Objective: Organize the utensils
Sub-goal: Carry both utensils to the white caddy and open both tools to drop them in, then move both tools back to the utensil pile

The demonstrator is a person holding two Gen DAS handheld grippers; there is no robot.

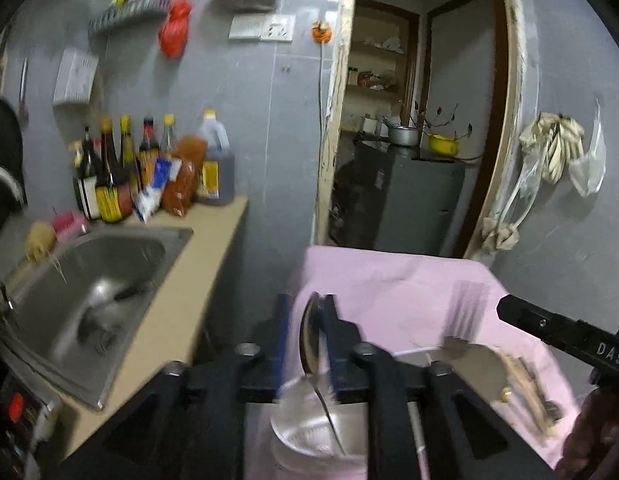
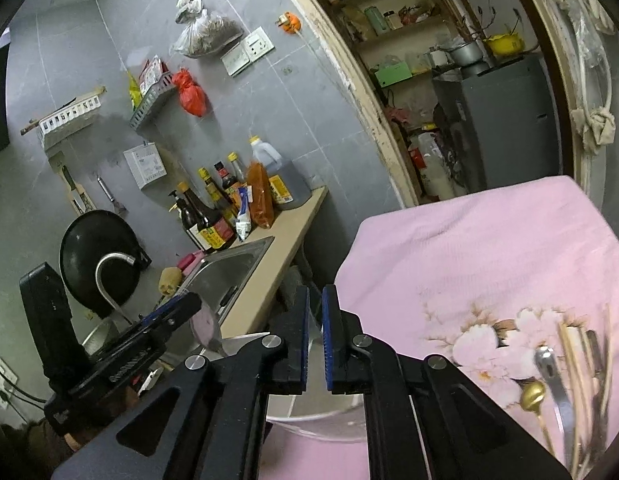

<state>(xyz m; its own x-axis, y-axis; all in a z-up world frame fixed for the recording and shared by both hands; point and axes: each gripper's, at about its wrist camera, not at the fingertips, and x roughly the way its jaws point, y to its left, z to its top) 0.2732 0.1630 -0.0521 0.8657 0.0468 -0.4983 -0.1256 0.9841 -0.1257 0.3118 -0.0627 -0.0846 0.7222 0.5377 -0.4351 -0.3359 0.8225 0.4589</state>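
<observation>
L gripper (image 1: 307, 336) slack round blurred spoon (image 1: 311, 336) w/ handle in cup (image 1: 309, 440); R gripper (image 2: 315, 336) ajar, empty.

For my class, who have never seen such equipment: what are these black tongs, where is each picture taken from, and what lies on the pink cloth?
No robot here: a person holds a two-fingered tool in each hand, each with a camera looking along its fingers. One picture comes from the left tool, the other from the right tool. The left has a metal spoon between its slightly parted fingers, above a white container. The right is slightly open and empty. On the pink cloth lie chopsticks, a gold spoon and a steel utensil handle.
</observation>
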